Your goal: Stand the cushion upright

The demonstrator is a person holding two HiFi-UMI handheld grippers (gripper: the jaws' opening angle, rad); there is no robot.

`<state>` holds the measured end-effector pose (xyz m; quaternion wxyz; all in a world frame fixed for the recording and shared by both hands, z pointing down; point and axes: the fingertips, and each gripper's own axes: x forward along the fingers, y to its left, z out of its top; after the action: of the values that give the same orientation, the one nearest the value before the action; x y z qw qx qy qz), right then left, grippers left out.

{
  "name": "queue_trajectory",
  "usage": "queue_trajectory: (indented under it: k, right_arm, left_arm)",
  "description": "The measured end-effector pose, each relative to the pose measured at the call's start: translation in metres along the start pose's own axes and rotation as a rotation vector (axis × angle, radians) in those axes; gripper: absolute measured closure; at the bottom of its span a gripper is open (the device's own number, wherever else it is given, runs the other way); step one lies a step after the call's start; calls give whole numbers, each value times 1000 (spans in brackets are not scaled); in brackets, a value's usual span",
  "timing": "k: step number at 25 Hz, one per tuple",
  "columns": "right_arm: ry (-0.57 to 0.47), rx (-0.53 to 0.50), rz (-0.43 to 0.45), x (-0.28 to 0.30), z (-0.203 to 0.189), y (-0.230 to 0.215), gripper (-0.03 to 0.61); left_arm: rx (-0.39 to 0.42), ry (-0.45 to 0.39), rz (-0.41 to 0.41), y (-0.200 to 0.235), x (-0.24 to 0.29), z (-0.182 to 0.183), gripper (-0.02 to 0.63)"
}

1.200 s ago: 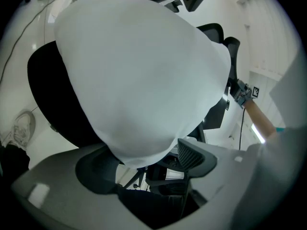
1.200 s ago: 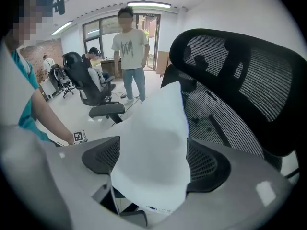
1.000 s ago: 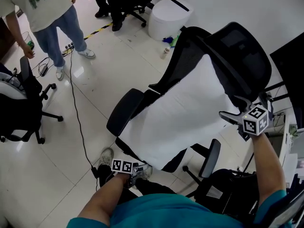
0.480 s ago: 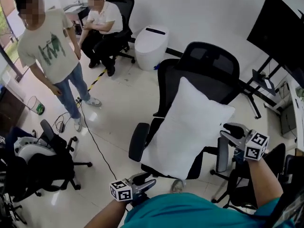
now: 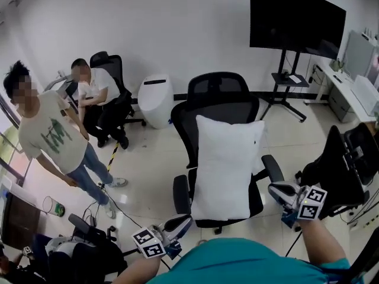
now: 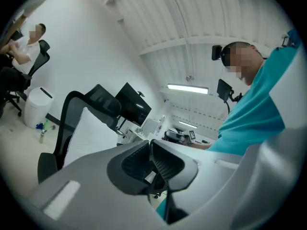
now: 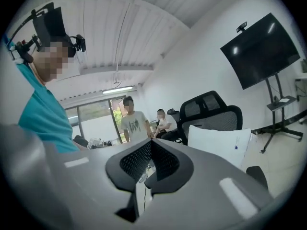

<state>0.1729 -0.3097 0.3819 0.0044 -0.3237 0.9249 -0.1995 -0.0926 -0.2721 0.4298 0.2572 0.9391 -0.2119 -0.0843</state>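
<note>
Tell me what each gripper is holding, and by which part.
Nothing. The left gripper is closing its jaws on empty air; the right gripper is shut and empty. The cushion stands free on the chair.

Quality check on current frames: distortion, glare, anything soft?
Head view: edges bow outward, light even, white rectangular cushion on the black mesh office chair sharp. Left gripper view: strong fisheye, black corners, ceiling strip light blown out. Right gripper view: same fisheye, bright window washed out.
</note>
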Motion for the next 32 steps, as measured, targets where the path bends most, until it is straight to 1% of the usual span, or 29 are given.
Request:
queue_trajectory:
  k: [2,4,7,9,12,15,17,20,22,27,29,32]
  right_arm:
    - [-18,11,-15,-23,-9,21,577]
    - [-32,16,-14,-49,-19,43,577]
    - [-45,12,6,-91,-37,75,577]
    - [-39,2,26,-120,-52,96,577]
    - [-11,1,59,-164,-80,127,577]
    - [19,14,87,-203,-102,159,577]
    - [36,29,108,-225,-115,182,577]
    - [46,45,143,-249,-131,219,577]
    - [39,60,151,-258,-140,241,577]
    - [24,68,150,-263,-167,301,577]
    - [16,77,135,-261,-179,327,577]
    - [-8,125,92,-260,-200,366,577]
  left_arm:
    - [25,6,-5,-18,2,2,603]
    - [40,-2,-15,-43,1,-2,603]
    - [39,-34,-22,-90,-2,-15,603]
    - [42,-48,-14,-126,-7,-30,603]
    - [49,-77,19,-182,-18,-58,603]
    - [21,-112,56,-235,-32,-82,601]
    - [0,-109,68,-268,-41,-99,603]
    - [31,-83,73,-310,-58,-117,603]
    - [44,-81,74,-329,-71,-125,603]
    - [24,-81,58,-353,-118,-144,601]
    - [24,-65,37,-363,-143,-153,603]
    - [16,-33,2,-380,-184,-172,601]
